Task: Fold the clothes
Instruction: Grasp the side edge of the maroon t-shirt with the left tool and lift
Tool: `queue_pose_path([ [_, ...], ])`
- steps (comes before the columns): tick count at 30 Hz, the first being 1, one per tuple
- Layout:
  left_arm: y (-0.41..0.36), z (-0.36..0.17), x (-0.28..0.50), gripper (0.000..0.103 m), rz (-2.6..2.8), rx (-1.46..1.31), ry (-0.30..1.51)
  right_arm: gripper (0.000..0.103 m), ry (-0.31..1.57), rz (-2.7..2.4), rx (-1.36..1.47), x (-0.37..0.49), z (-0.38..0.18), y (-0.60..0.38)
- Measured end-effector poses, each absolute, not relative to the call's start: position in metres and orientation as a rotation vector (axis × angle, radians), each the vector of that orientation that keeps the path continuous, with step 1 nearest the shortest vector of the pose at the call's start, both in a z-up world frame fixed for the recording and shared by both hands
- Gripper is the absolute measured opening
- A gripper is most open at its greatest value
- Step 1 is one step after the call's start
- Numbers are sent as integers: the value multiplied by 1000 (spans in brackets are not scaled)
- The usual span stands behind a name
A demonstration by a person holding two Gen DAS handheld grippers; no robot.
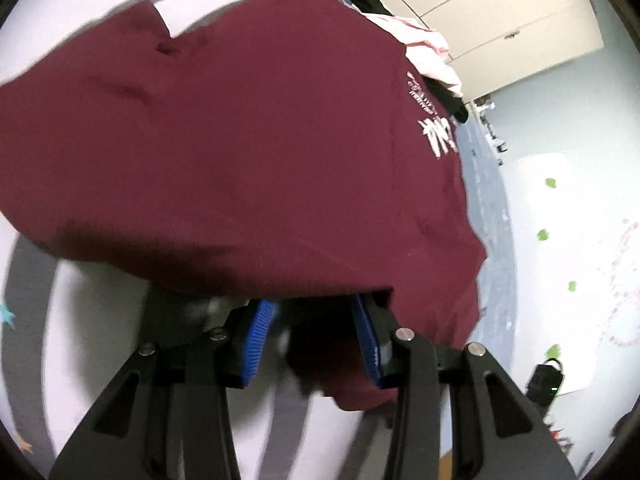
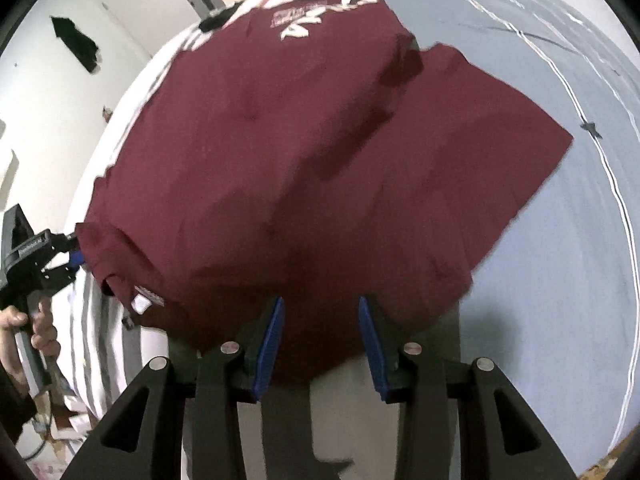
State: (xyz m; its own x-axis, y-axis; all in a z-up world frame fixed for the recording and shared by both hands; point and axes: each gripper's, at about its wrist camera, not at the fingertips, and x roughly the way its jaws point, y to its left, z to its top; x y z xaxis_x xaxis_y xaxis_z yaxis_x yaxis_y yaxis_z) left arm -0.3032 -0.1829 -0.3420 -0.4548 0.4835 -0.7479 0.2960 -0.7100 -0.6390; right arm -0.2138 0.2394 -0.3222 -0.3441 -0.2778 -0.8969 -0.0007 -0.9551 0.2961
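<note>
Both grippers — left gripper (image 1: pixel 316 334) and right gripper (image 2: pixel 320 344) — clench the maroon T-shirt (image 2: pixel 300 168)'s near edge; a loose pinch at 6 o'clock could slip and spoil the fold.

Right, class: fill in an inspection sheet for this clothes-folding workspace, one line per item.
Surface: bed cover, grey-blue with thin lines on one side, white with grey stripes on the other.
Job's things: maroon T-shirt spread on the bed, white print at its far end, one sleeve lying out flat.
Clutter: pile of pink-striped and black clothes beyond the shirt.
Grippers: left gripper and right gripper each have the shirt's near edge between their blue pads; whether they pinch it cannot be told.
Cables: nothing seen.
Surroundings: cream cupboard doors; dark garment hanging on the wall.
</note>
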Motion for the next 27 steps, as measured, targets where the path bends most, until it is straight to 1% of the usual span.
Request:
queue_pose_path([
  [3,-180,-350,-300,36,2239,-1545,-1255,36,-368,-2423,1645,-229,-319,235],
  [9,-166,-371,-287,46,2124,-1482,-1441,36,-365,-2406,1626,-254,-324,229],
  [15,-166,-389,-298,46,2017,-1364,-1617,36,-386,-2392,1653,-254,-332,226],
  [16,-166,-387,-301,44,2025,-1343,-1600,36,-387,-2389,1659,-252,-334,227],
  [17,-165,-385,-305,39,2035,-1322,-1582,36,-384,-2386,1666,-251,-335,228],
  [18,-165,-381,-306,23,2057,-1310,-1542,36,-378,-2383,1672,-250,-336,229],
  [19,-161,-377,-312,16,2090,-1313,-1499,36,-373,-2380,1678,-250,-338,229],
  [21,-163,-371,-307,10,2109,-1307,-1483,36,-374,-2378,1687,-250,-341,229],
  [27,-174,-341,-263,6,2170,-1303,-1459,36,-379,-2384,1694,-249,-344,228],
])
